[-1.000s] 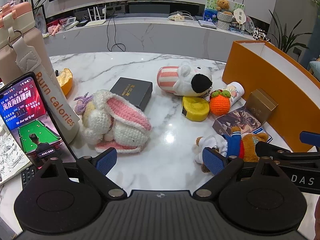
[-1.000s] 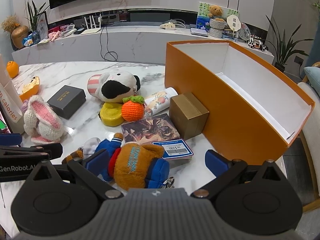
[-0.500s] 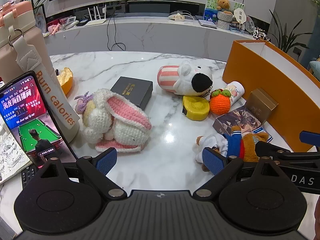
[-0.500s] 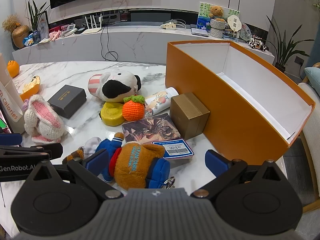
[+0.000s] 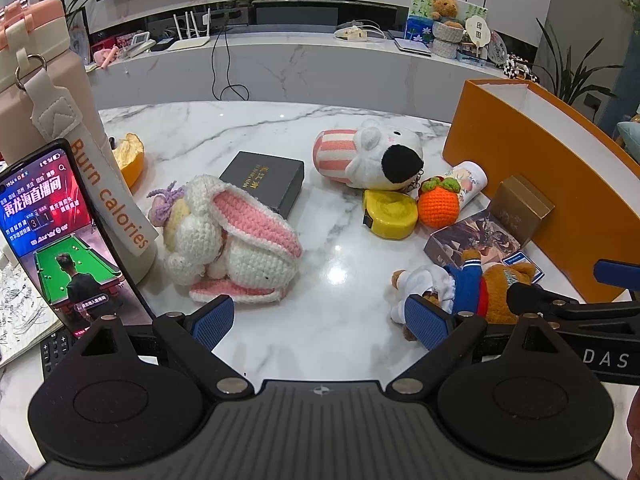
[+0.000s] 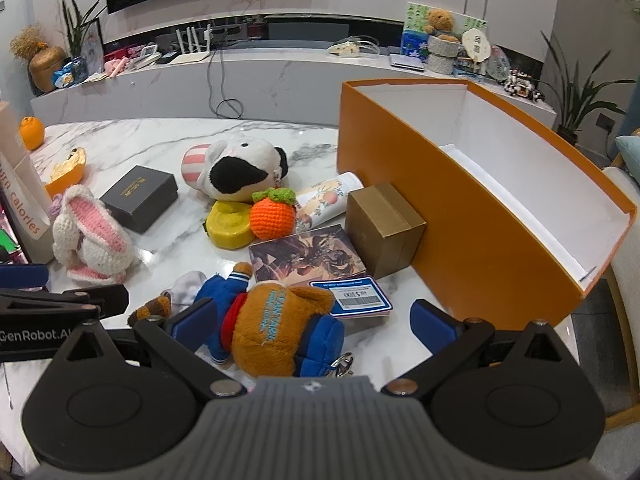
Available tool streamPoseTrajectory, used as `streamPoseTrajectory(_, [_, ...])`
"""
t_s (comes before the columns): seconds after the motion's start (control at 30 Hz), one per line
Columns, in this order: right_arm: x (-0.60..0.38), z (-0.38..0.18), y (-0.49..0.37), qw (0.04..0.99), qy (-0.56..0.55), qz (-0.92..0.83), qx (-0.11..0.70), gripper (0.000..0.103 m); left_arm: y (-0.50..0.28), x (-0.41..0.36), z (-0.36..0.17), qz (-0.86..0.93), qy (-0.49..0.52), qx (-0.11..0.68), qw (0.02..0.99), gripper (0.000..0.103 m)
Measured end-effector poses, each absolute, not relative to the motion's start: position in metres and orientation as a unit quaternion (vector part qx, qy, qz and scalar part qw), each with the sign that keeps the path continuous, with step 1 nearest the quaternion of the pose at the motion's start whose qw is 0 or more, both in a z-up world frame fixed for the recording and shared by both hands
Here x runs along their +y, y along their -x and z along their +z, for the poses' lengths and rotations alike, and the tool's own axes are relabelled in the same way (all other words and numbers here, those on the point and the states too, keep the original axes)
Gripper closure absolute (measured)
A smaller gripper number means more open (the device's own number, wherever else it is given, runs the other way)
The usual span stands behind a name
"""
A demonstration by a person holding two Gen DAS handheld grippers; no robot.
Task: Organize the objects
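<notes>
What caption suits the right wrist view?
Open right gripper poised over a teddy bear beside an orange box.

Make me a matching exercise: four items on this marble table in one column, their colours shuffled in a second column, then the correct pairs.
Things:
1. crocheted fruit toy with green leaves
2. flat rectangular gift box with gilt lettering
3. small cardboard cube box
4. round plastic tape-measure case

Colours:
A. yellow
B. gold-brown
C. orange
D. dark grey

Pairs: 1-C, 2-D, 3-B, 4-A
</notes>
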State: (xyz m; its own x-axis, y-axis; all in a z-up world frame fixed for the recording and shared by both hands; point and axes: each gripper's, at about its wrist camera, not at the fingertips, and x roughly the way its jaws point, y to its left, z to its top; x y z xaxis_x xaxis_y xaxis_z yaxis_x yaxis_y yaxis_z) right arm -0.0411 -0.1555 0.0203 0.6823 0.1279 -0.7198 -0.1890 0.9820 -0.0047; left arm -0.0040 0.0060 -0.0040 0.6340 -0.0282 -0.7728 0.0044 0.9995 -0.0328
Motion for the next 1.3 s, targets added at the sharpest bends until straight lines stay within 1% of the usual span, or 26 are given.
streamPoseTrajectory(0.07, [-0.156,0.023,0.040,0.914,0.051,0.107,0.388,0.001,0.005,0.008,-0.005,-0.019,0.018,0.432,0.902,0.000])
streamPoseTrajectory(0.23, [-0.151,0.030,0.042,0.912,0.130,0.160,0.355,0.001,0.009,0.007,-0.006,-0.032,0.015,0.437,0.899,0.000])
streamPoseTrajectory(0.3, [-0.153,0.030,0.040,0.908,0.141,0.179,0.353,0.001,0.011,0.006,-0.006,-0.036,0.013,0.439,0.898,0.000])
streamPoseTrajectory(0.57, [-0.158,0.024,0.031,0.886,0.133,0.237,0.377,0.001,0.016,0.002,-0.008,-0.044,0.003,0.447,0.894,0.000])
streamPoseTrajectory(0.97, [-0.152,0.014,0.028,0.864,0.190,0.257,0.390,0.001,0.019,-0.004,-0.023,-0.060,-0.025,0.479,0.875,0.000])
streamPoseTrajectory(1.3, [-0.147,0.007,0.018,0.855,0.178,0.285,0.394,0.001,0.033,-0.023,-0.027,-0.118,-0.051,0.489,0.863,0.000])
